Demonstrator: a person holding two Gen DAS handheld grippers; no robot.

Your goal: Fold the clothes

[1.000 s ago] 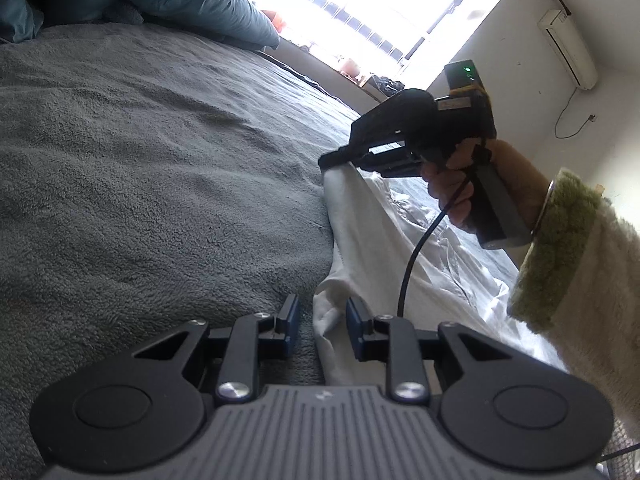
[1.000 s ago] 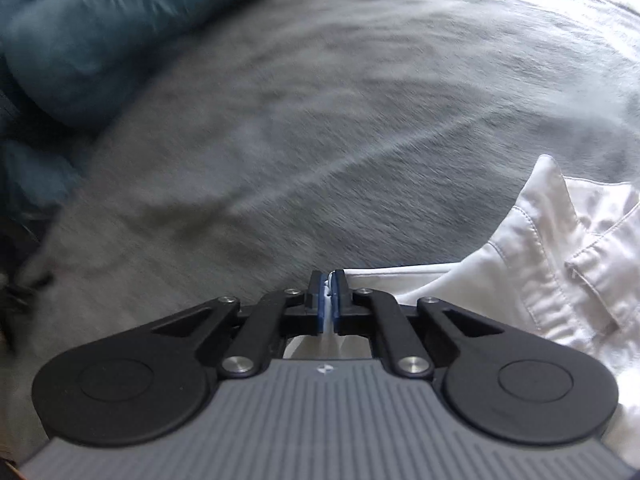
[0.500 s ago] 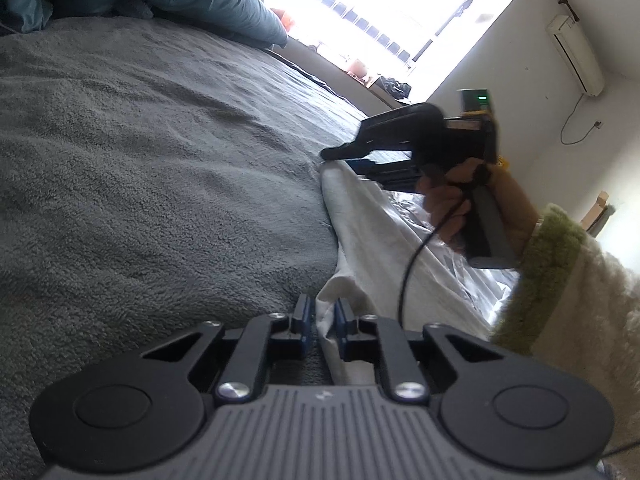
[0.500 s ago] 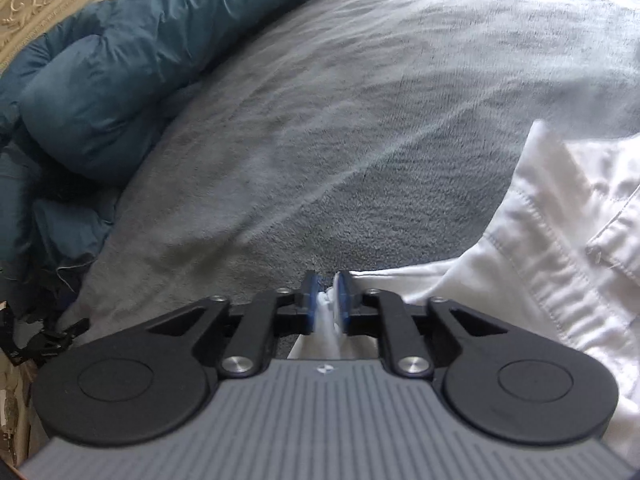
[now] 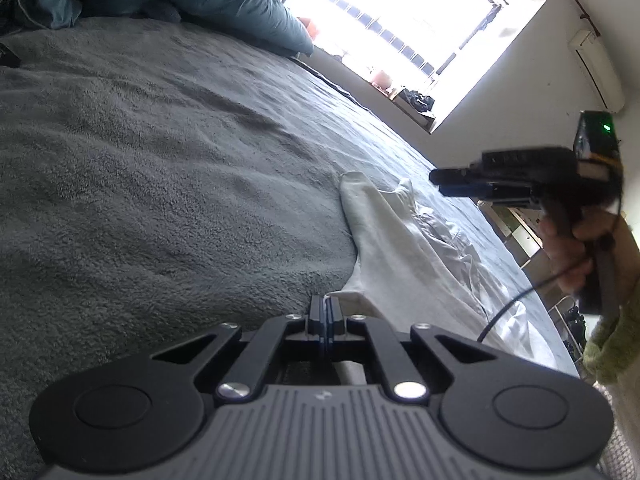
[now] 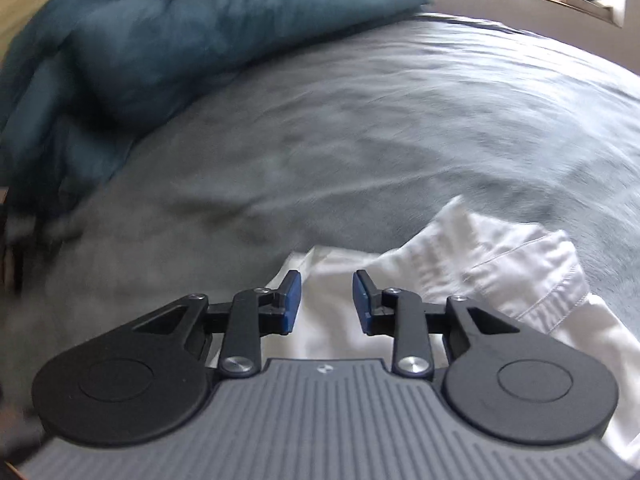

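A white shirt (image 5: 404, 248) lies crumpled on the grey bed cover (image 5: 160, 184). My left gripper (image 5: 325, 312) is shut on the near edge of that shirt, a small fold pinched between its blue pads. My right gripper (image 6: 326, 298) hangs just above the shirt (image 6: 480, 264) near its collar, jaws opening, blue pads apart and pressing on nothing; white cloth lies below the gap. In the left wrist view the right gripper (image 5: 440, 184) is held by a hand with a green cuff, lifted off the shirt's far end.
A teal duvet (image 6: 160, 48) is heaped along the bed's far side. A bright window (image 5: 400, 20) stands beyond the bed, with an air conditioner (image 5: 600, 72) on the wall. A cable (image 5: 512, 304) trails from the right gripper over the shirt.
My left gripper closed on the shirt's edge. My right gripper let go of the shirt's far end, opened, and rose away to the right.
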